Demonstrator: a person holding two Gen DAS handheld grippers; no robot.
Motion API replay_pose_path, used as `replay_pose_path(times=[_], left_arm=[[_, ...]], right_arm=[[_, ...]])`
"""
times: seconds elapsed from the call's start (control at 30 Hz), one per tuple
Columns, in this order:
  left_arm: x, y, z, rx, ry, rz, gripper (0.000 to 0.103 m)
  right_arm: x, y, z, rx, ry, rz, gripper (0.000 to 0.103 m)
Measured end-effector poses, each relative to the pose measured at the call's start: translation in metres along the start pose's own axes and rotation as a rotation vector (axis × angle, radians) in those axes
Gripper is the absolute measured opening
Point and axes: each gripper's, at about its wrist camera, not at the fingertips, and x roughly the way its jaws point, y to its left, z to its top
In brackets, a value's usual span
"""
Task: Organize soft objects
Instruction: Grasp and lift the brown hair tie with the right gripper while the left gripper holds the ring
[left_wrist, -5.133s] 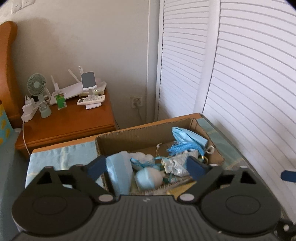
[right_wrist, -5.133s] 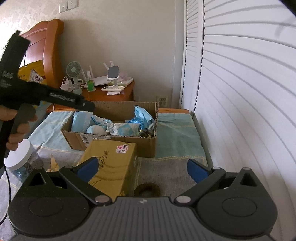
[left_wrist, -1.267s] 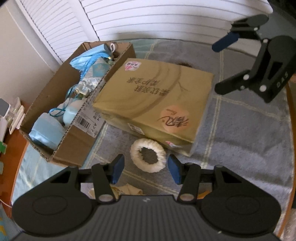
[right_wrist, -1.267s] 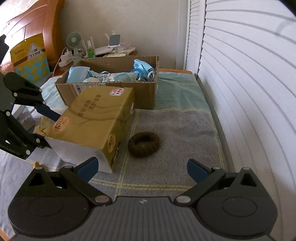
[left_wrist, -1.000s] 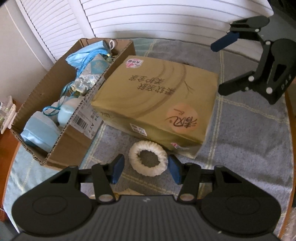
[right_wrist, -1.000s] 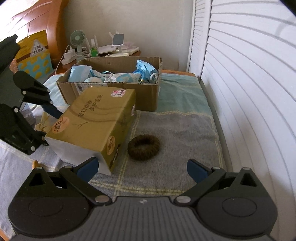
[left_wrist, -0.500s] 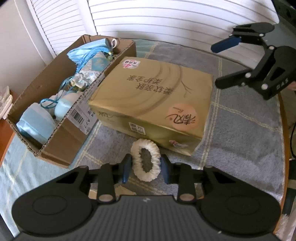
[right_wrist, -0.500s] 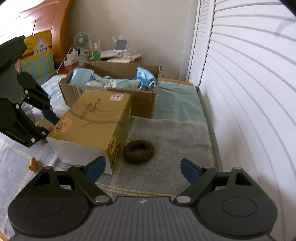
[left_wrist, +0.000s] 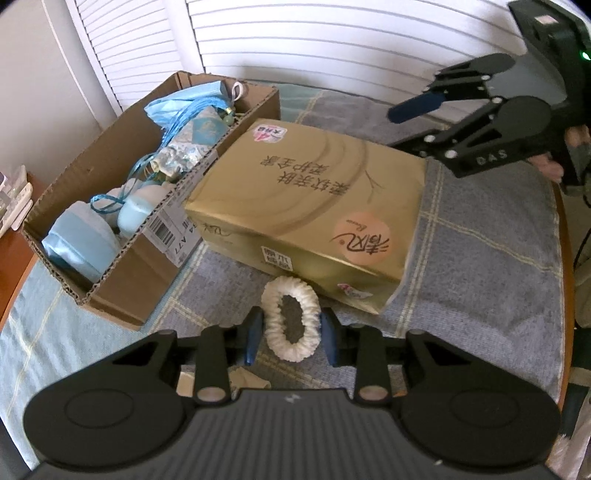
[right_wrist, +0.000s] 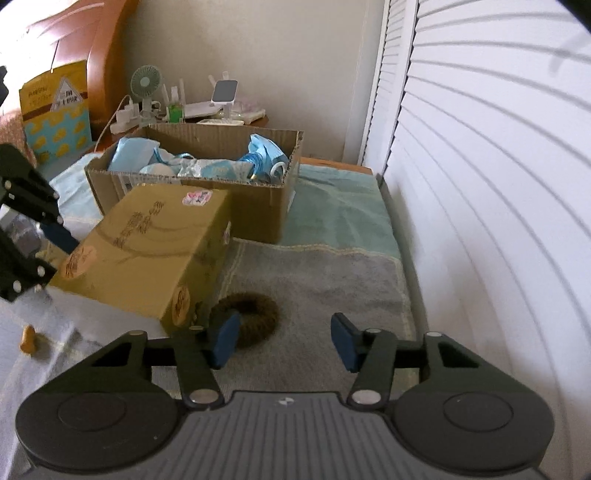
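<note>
Left gripper (left_wrist: 291, 334): clenched on the white scrunchie (left_wrist: 291, 323), squeezing it into an oval on the grey towel (left_wrist: 480, 258), just near of the gold tissue box (left_wrist: 314, 195).
Right gripper (right_wrist: 282, 341): jaws closing, nothing pressed yet; brown scrunchie (right_wrist: 248, 316) lies just beyond the left pad, beside the box.
Cardboard box (left_wrist: 122, 288): far left, holding blue soft items.

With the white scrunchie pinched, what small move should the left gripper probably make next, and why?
Probably a short lift. The left gripper has its pads pressed on the white scrunchie, squeezing it into an oval on the grey towel, close to the gold tissue pack. Raising it first should clear both.
</note>
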Motion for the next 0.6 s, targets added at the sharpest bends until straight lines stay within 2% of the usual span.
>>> replay_pose_path(times=[0.13, 0.2, 0.33, 0.5, 0.6], left_arm=[[0.001, 0.0, 0.001, -0.002, 0.002, 0.002, 0.032], [0.001, 0.0, 0.001, -0.004, 0.002, 0.003, 0.032], [0.003, 0.0, 0.001, -0.008, 0.005, 0.008, 0.032], [0.003, 0.0, 0.001, -0.007, 0.005, 0.004, 0.032], [0.002, -0.001, 0.001, -0.006, 0.002, 0.004, 0.032]], right_arm=[[0.012, 0.001, 0.004, -0.009, 0.008, 0.013, 0.05], [0.014, -0.001, 0.004, 0.002, 0.017, 0.04, 0.043], [0.019, -0.003, 0.001, 0.017, 0.043, 0.04, 0.036], [0.014, -0.002, 0.0, 0.022, 0.035, 0.057, 0.014], [0.008, -0.002, 0.001, 0.018, 0.027, 0.041, 0.013]])
